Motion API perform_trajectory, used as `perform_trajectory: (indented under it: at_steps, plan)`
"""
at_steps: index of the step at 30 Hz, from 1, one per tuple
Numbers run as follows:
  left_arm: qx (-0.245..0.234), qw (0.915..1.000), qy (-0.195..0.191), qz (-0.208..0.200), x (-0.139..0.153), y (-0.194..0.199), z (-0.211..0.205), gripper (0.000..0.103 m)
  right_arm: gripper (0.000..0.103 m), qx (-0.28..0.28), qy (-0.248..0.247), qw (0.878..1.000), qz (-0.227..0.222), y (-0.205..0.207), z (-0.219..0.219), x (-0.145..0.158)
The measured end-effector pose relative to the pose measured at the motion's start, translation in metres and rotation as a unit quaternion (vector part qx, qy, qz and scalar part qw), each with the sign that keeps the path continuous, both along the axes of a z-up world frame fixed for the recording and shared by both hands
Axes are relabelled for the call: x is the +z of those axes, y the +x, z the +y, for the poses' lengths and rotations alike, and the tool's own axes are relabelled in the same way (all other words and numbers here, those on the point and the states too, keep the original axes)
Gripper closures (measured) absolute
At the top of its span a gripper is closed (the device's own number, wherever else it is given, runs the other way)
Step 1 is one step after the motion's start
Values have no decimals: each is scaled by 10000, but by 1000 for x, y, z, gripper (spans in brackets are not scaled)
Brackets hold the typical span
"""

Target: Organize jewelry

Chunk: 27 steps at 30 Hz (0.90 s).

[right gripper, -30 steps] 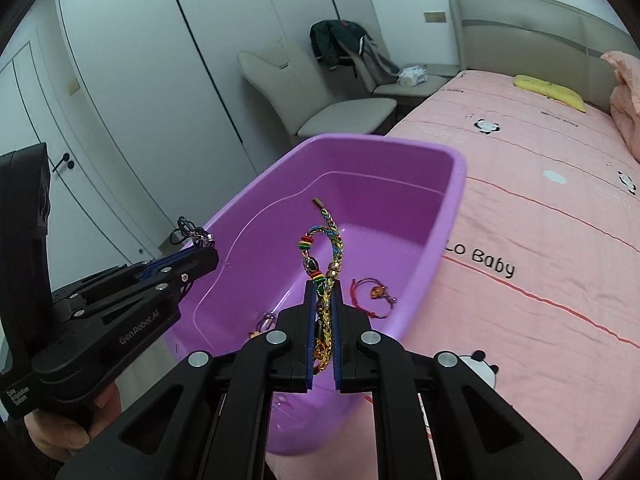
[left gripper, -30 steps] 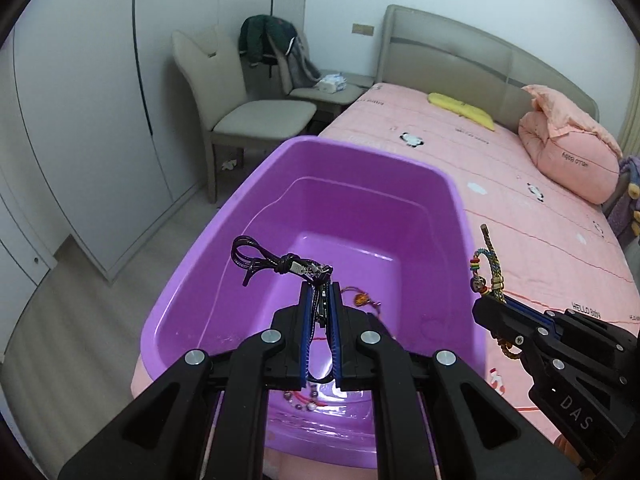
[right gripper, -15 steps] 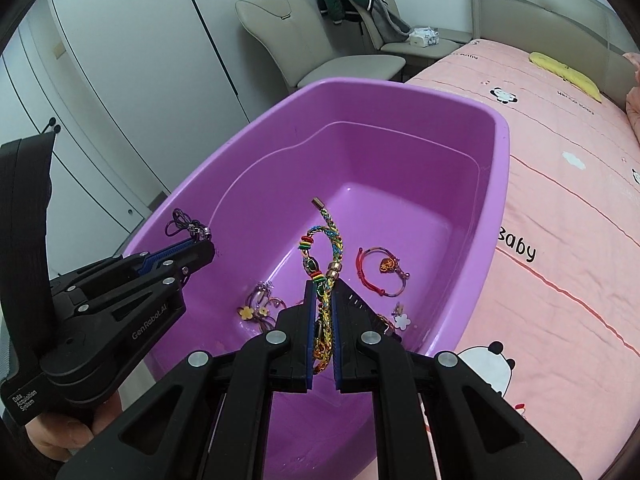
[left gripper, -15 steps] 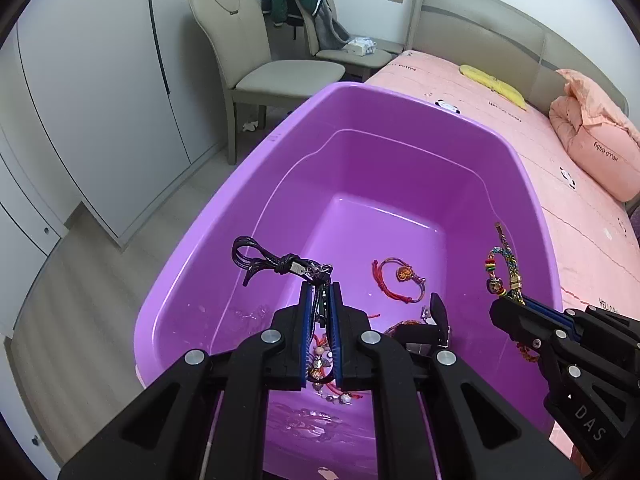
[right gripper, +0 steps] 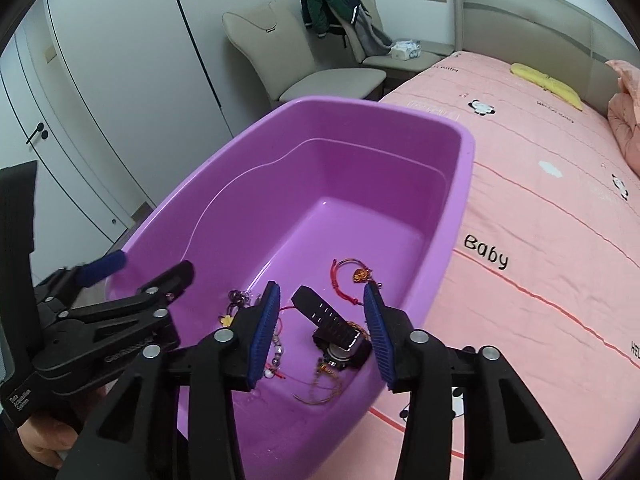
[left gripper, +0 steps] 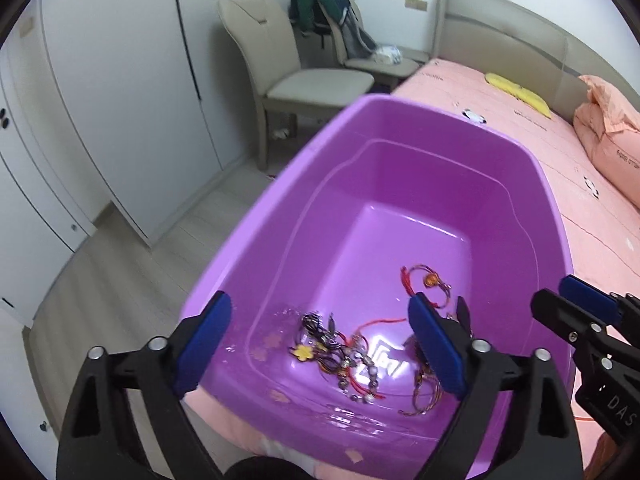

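Lying under parted jaws: jewelry [left gripper: 348,356]

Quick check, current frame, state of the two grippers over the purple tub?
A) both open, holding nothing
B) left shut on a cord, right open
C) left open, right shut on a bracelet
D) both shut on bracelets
A: the left gripper and right gripper both have their blue pads spread wide with nothing between them, and the jewelry lies on the floor of the purple tub.

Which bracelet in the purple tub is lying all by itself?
The red string bracelet with the orange charm lies alone, farther into the purple plastic tub. The other jewelry is tangled in a pile at the near end.
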State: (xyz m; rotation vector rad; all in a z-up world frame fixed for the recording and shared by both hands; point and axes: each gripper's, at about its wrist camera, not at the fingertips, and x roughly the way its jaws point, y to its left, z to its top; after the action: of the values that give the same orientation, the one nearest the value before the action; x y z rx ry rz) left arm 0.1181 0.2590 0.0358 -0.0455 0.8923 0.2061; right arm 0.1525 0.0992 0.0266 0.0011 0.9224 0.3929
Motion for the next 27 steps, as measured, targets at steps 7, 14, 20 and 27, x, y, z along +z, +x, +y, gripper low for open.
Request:
perform_trajectory:
  at_steps: [7,14,20,27]
  plan:
    - [39,9999,-76,69,10,-11,0,7,50,-105,-110,9998,-114,-14,-11,7]
    - [36,10000,17,-58,21,-21,-8,6,44,-220,-95,9997,-70,-25,-20,11]
    - [121,9997,206,-102,24,-27,-13,6,42,-295,-78,9995,-23,-31,-28,12]
    - [192,9997,113,-122,27,-36,-17,6,41,-325,-48,9995,14,-40,-32,11]
